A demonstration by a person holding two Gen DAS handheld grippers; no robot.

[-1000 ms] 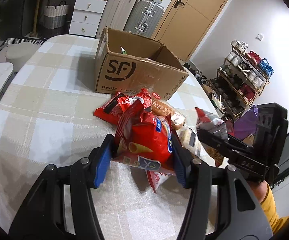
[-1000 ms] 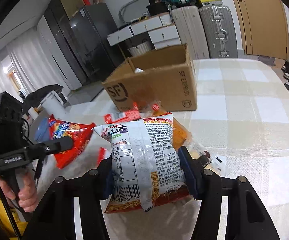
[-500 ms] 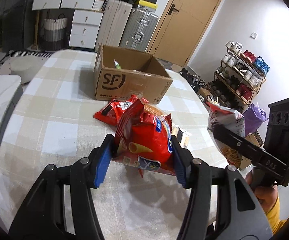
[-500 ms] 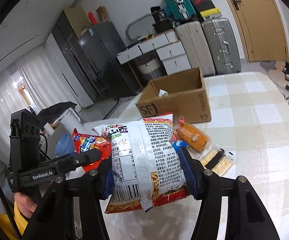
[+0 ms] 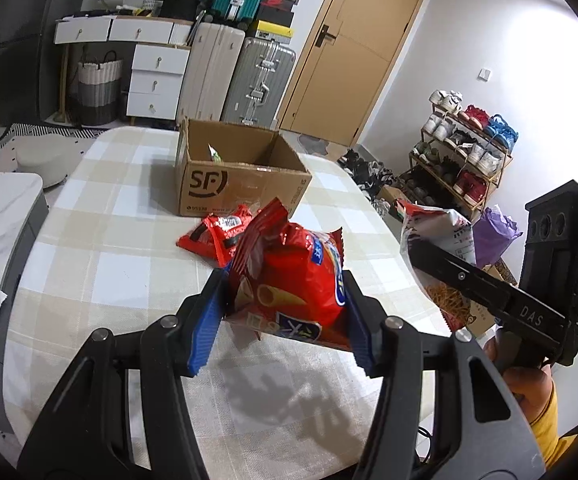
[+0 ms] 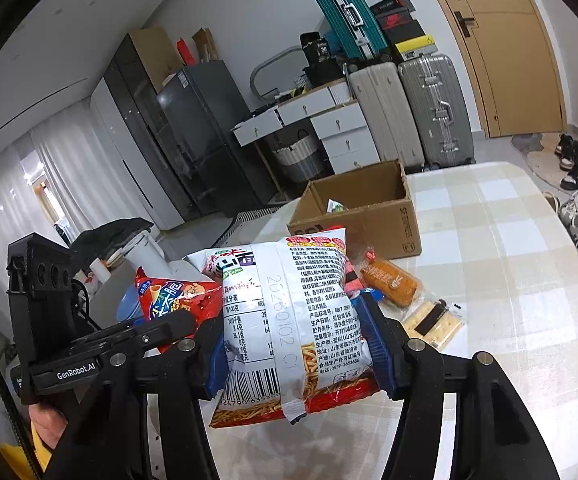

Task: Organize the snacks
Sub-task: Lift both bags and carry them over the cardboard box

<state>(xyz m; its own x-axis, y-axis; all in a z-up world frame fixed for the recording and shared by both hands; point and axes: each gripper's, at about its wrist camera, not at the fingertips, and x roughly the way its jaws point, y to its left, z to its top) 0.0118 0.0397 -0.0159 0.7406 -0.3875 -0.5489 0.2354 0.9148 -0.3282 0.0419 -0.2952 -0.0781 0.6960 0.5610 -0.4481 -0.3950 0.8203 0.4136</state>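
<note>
My left gripper (image 5: 285, 320) is shut on a red snack bag (image 5: 293, 280) and holds it above the checked table (image 5: 109, 240). My right gripper (image 6: 295, 344) is shut on a white noodle snack bag (image 6: 293, 312), also lifted; that bag shows at the right of the left wrist view (image 5: 441, 248). The open SF cardboard box (image 5: 241, 176) stands at the table's far side, with a small green packet inside (image 6: 335, 206). Another red packet (image 5: 217, 232) lies in front of the box. An orange snack (image 6: 389, 280) and a cracker pack (image 6: 433, 320) lie on the table.
Suitcases (image 5: 257, 76) and white drawers (image 5: 153, 80) stand behind the table. A shoe rack (image 5: 465, 152) is at the right, a fridge (image 6: 205, 136) at the left back. A purple bag (image 5: 493, 236) sits beyond the table's right edge.
Both grippers have risen and pulled back from the snack pile with their bags. The box now looks farther away.
</note>
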